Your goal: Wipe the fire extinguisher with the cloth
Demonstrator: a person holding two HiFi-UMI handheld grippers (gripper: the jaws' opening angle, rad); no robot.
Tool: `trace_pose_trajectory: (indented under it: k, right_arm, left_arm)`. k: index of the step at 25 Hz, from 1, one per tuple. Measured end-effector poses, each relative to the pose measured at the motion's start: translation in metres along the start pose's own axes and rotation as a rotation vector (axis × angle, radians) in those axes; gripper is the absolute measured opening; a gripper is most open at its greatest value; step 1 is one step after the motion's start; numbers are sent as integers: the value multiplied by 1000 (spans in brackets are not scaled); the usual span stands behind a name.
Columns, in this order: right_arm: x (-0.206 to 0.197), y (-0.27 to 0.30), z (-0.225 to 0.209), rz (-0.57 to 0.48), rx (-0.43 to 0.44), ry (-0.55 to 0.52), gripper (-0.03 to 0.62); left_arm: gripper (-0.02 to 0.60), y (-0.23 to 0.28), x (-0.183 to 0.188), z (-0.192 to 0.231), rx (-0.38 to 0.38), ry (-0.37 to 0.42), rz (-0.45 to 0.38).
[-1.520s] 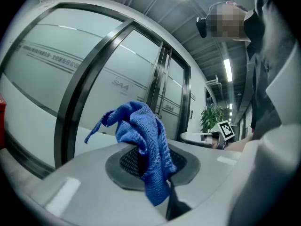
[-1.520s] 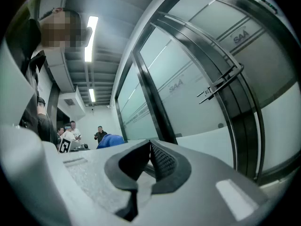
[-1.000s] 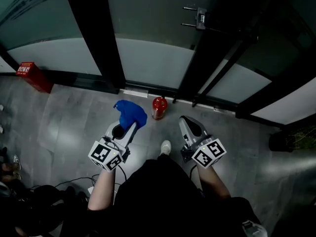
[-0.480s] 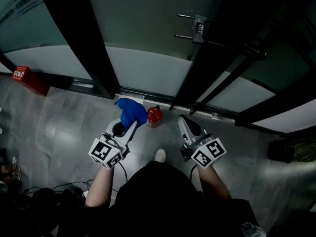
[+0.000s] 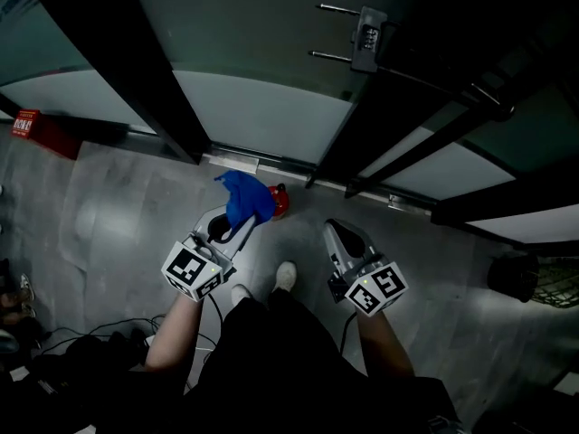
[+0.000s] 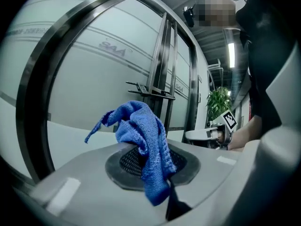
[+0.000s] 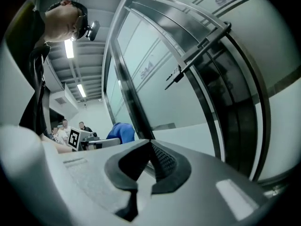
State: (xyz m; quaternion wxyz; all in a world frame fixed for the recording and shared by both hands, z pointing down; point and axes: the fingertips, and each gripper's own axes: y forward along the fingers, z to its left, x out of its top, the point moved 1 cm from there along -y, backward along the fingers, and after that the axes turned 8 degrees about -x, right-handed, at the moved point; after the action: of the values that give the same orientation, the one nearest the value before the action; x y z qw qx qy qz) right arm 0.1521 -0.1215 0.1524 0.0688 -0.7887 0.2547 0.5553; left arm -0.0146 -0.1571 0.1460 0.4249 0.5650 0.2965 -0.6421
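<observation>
The red fire extinguisher stands on the grey floor by the door threshold, its left side hidden behind the blue cloth. My left gripper is shut on that cloth, which bunches up over its jaws. It is hard to judge whether the cloth touches the extinguisher. My right gripper hovers to the right of the extinguisher, shut with nothing in it. The right gripper view shows the cloth off to the left, and neither gripper view shows the extinguisher.
Glass doors with dark metal frames fill the space ahead, with a handle and lock. A red box sits on the floor at far left, cables at lower left, a dark plant pot at right. The person's shoe is just behind the extinguisher.
The person has stepped toward the doors. The left gripper has carried the cloth closer, so it now overlaps the extinguisher's left side. The right gripper has kept its place beside it.
</observation>
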Motion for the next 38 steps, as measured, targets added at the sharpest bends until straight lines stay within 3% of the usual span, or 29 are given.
trace_pose_trajectory:
  k: [7,12,16,20,24,28,31,34,38]
  right_arm:
    - [-45,26,-22,74,-37,2,3]
    - [-97,54,-36,73,-38,-17,3]
    - [-157,83,-65,34,-68,-41,3]
    - [-229,120,-109,-31,-99,-73,3]
    - [-304,154,-153,-77,-101,-142,4]
    - [-354,177,-183,-104,-111,-246,3]
    - [-378,180,-202,-100,-154,-274,3]
    - [-401,174,-213,-72,-187,-229,3]
    - [-404,172,-211,-60,-183,-203,3]
  left_arm:
    - [71,20,-42,32,-46,6,75]
    - [71,29,-91,51,-92,40,110]
    - [71,35,-155,71,-136,80,101]
    - [71,52,-237,122,-112,155,95]
    - [71,71,-317,156,-110,212,52]
    - [71,88,-372,164,-168,298,32]
    - [71,98,-393,169,-192,313,39]
    - [71,111,-402,170,-239,327,94]
    - [71,139,-401,175,-311,365,167]
